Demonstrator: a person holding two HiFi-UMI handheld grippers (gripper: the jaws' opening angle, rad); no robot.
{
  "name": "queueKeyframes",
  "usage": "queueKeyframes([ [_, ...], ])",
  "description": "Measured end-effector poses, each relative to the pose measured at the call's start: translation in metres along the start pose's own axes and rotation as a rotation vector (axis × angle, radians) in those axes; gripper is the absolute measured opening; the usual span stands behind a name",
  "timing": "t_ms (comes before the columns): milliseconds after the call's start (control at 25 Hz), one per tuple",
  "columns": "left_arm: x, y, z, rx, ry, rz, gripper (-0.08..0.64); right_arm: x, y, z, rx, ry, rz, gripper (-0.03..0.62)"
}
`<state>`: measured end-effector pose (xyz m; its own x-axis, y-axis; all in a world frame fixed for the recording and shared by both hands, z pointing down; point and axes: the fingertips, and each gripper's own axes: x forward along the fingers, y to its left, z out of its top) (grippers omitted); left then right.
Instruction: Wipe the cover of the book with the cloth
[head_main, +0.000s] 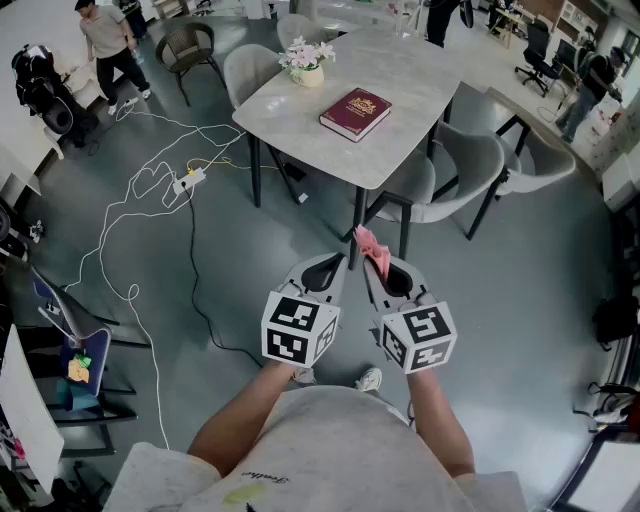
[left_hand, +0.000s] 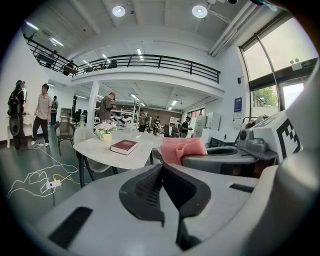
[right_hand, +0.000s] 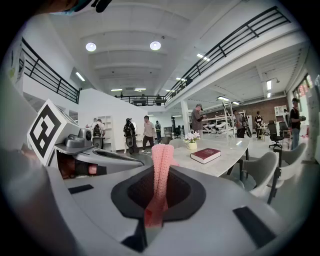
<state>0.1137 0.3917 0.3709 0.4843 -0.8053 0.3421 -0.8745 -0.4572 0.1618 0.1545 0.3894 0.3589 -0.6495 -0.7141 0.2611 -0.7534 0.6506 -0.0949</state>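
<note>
Soft cloth, hard plastic, smooth table
The pink cloth (right_hand: 161, 159) looks knitted and bumpy. The left gripper (head_main: 337, 266) and right gripper (head_main: 373, 264) are dull grey plastic with rough black pads (left_hand: 144, 188). The book (head_main: 355, 113) cover shines a little. The table (head_main: 420, 70) top looks like smooth pale stone.

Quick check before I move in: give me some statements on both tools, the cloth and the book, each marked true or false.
1. The right tool is shut on the pink cloth. True.
2. The left tool holds the book. False: its jaws are together on nothing, and the book lies on the table.
3. The book is closed. True.
4. The cloth is touching the book's cover. False: it is held over the floor, short of the table.
5. A pot of flowers stands on the same table as the book. True.
</note>
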Motion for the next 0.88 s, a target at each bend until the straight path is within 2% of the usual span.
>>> queueKeyframes([
  [360,-0.009,0.026,-0.003,-0.014,-0.004,-0.018,0.008,0.018,0.018,-0.001,-0.006,0.021,-0.018,0.017],
  [880,-0.026,0.084,0.0,-0.024,-0.013,-0.065,0.008,0.061,0.05,0.008,-0.008,0.025,-0.076,0.017],
])
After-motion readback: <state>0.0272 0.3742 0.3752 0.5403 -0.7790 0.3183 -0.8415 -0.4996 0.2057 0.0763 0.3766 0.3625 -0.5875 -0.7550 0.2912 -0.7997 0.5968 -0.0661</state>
